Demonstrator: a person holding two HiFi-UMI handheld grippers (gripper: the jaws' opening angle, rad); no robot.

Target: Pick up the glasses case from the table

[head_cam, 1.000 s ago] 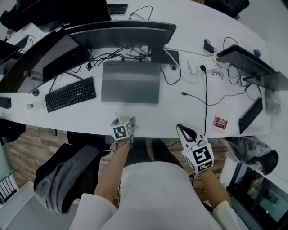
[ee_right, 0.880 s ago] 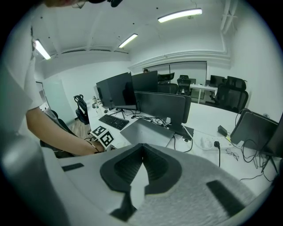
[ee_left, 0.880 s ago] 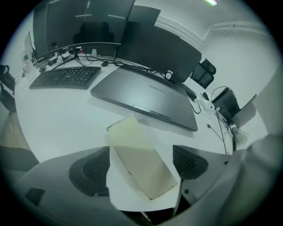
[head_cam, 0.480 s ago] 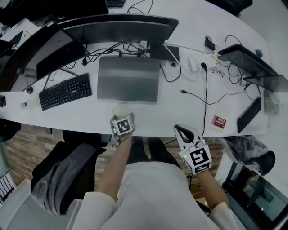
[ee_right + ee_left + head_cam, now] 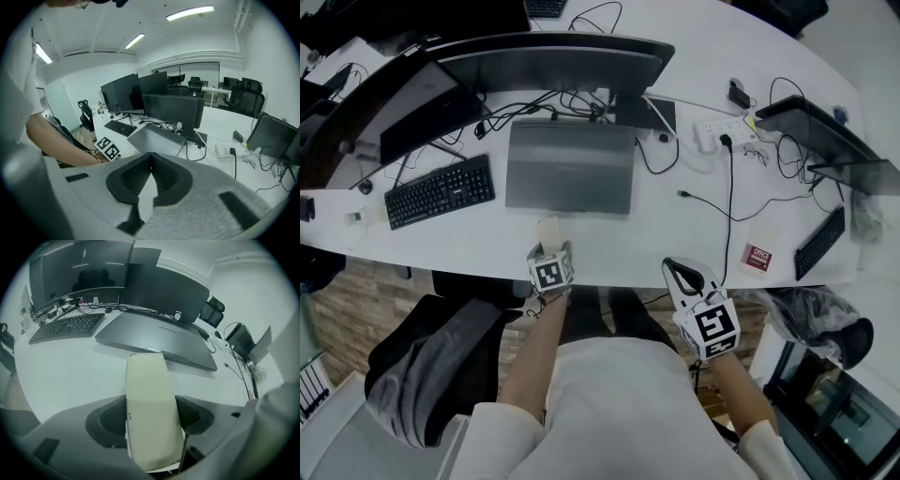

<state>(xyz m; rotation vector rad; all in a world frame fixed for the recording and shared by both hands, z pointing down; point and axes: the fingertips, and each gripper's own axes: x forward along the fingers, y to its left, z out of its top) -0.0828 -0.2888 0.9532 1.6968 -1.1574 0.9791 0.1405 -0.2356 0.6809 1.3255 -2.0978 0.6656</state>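
The left hand-held gripper (image 5: pixel 549 246) has just been closing and clamps the glasses case (image 5: pixel 149 399), which lies lengthwise between its jaws.

The glasses case (image 5: pixel 149 399) is a pale cream oblong with rounded ends, closed. It lies flat near the front edge of the white counter (image 5: pixel 65 371), its far end just short of the grey laptop (image 5: pixel 159 333). The left claw (image 5: pixel 151 416), jaws just closing, has its pads against the case's long sides.
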